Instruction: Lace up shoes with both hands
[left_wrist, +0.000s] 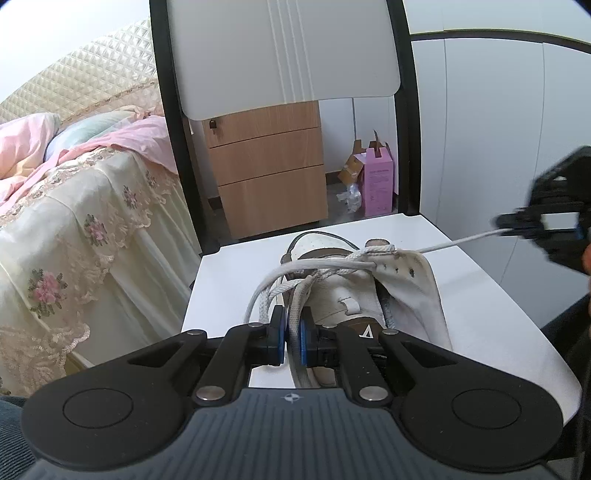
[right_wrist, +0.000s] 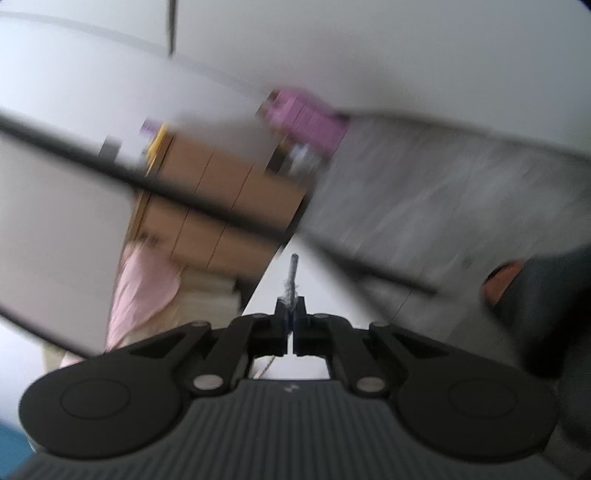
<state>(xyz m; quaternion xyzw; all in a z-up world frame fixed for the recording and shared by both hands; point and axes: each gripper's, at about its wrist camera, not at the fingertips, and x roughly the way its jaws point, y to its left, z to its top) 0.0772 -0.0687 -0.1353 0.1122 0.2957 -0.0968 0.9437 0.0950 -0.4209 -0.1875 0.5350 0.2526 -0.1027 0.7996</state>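
Between both fingers' pads, shoelace ends; shoe just beyond.

The left gripper was pinched nearly closed with its blue pads upright, while the right gripper was clamped tight.

A white shoe lies on the chair, its grey-white lace half threaded, ends pulled apart.
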